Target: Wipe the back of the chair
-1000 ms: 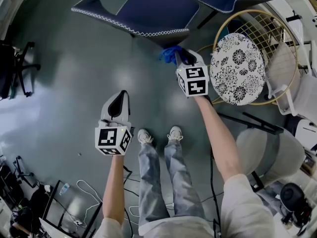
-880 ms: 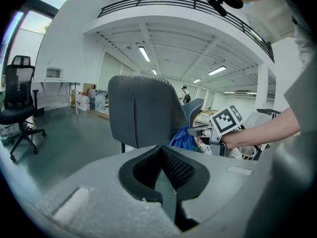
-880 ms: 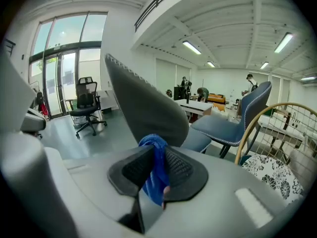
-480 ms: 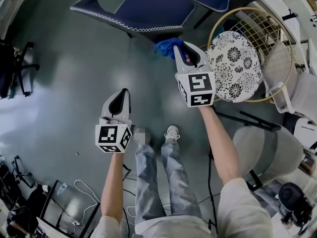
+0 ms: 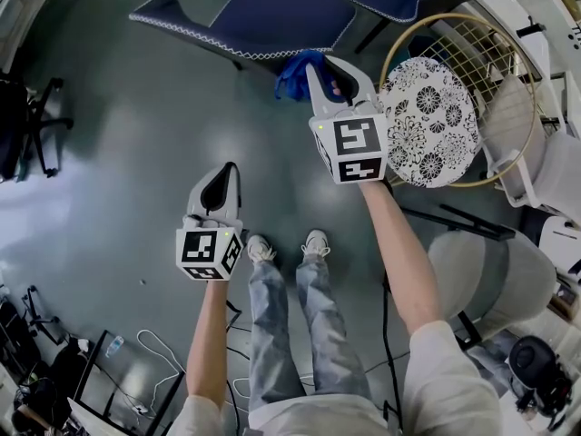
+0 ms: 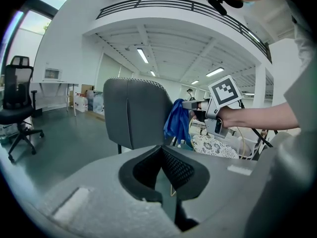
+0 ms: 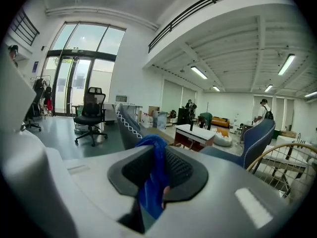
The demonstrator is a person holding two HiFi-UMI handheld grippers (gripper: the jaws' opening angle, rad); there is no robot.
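Observation:
The dark blue chair (image 5: 263, 16) with white zigzag stitching stands at the top of the head view. In the left gripper view its back (image 6: 136, 114) looks grey and upright. My right gripper (image 5: 325, 65) is shut on a blue cloth (image 5: 295, 71), which it holds just below the chair's edge. In the left gripper view the cloth (image 6: 177, 123) hangs beside the chair back's right edge. It bulges between the jaws in the right gripper view (image 7: 153, 175). My left gripper (image 5: 221, 178) hangs lower left over the floor, shut and empty.
A gold wire chair (image 5: 508, 98) with a floral cushion (image 5: 427, 121) stands right of my right gripper. A grey chair (image 5: 495, 280) is at lower right, a black office chair (image 5: 27, 125) at far left. Cables (image 5: 150, 371) lie at bottom left.
My right gripper with the blue cloth has risen and shifted slightly left along the chair's edge. The left gripper has stayed where it was.

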